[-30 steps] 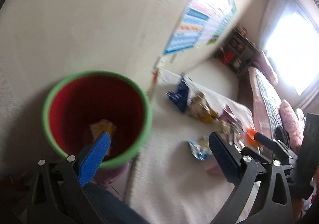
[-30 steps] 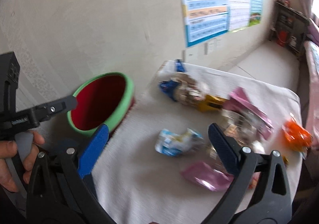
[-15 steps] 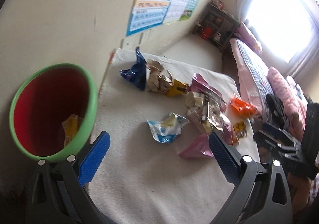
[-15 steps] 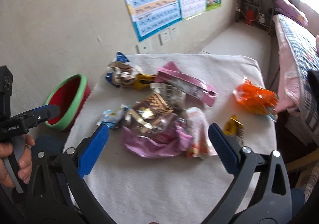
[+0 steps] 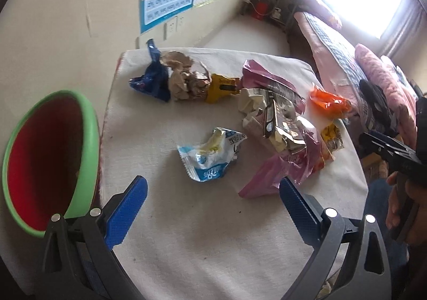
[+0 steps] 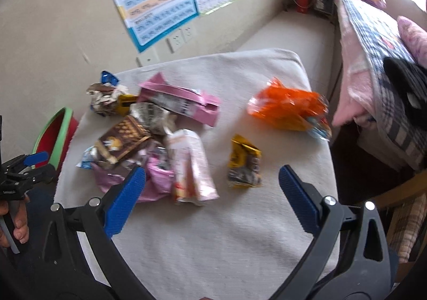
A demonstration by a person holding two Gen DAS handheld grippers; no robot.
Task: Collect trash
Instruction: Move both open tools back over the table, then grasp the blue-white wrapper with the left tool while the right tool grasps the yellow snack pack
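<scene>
Left wrist: blue-white wrapper lies ahead of the released left hand-held gripper; right likewise released

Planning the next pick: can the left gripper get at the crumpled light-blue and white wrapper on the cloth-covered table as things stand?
Probably yes. The left gripper is open and empty, and the crumpled light-blue and white wrapper lies just ahead of it, apart from the other litter, with only bare cloth-covered table between.

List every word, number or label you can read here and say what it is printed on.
None can be read for certain.
Wall posters: rows of print, too blurred.
Blue-white wrapper: printed characters, too small.
Brown wrapper: lettering blurred.
Left gripper's handle: small white word, illegible.
</scene>
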